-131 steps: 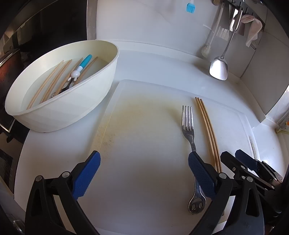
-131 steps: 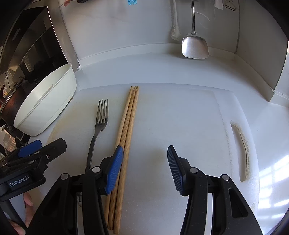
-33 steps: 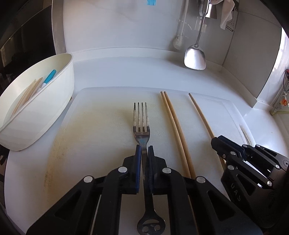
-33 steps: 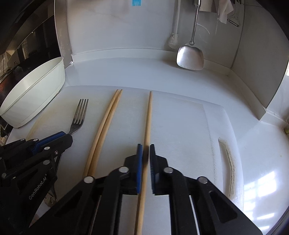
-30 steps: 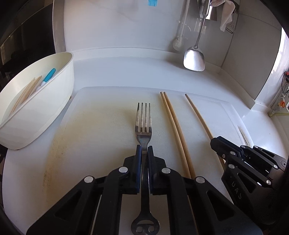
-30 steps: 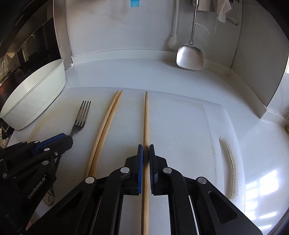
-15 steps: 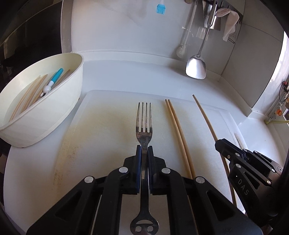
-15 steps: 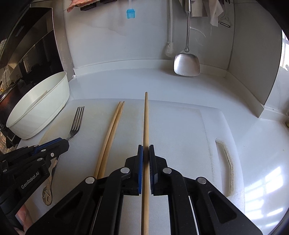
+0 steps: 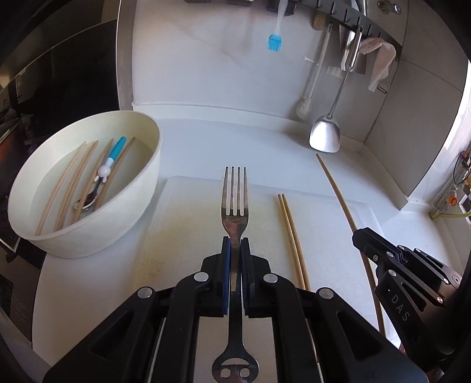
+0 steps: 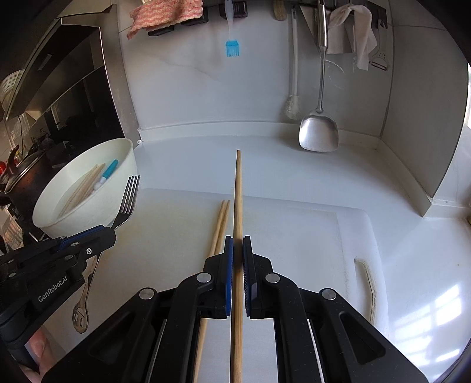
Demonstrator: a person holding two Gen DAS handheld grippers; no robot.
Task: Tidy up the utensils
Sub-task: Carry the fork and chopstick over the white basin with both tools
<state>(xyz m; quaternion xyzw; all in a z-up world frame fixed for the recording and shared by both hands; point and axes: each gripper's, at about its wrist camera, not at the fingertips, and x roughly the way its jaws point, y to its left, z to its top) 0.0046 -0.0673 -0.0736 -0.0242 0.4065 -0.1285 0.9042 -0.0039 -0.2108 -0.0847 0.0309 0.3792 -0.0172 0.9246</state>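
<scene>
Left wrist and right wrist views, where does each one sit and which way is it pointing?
Left wrist: sits behind the left tongs, looking forward at the clamped fork and the bowl; the right tongs show at right.
Right wrist: sits behind the right tongs, looking along the held chopstick; the left tongs and a bit of hand show at left.
Shared: bowl, fork, the chopstick pair, the spatula.

Steel spatula (image 10: 318,134), blue brush (image 10: 232,48), cloth (image 10: 164,13) hang on wall.
</scene>
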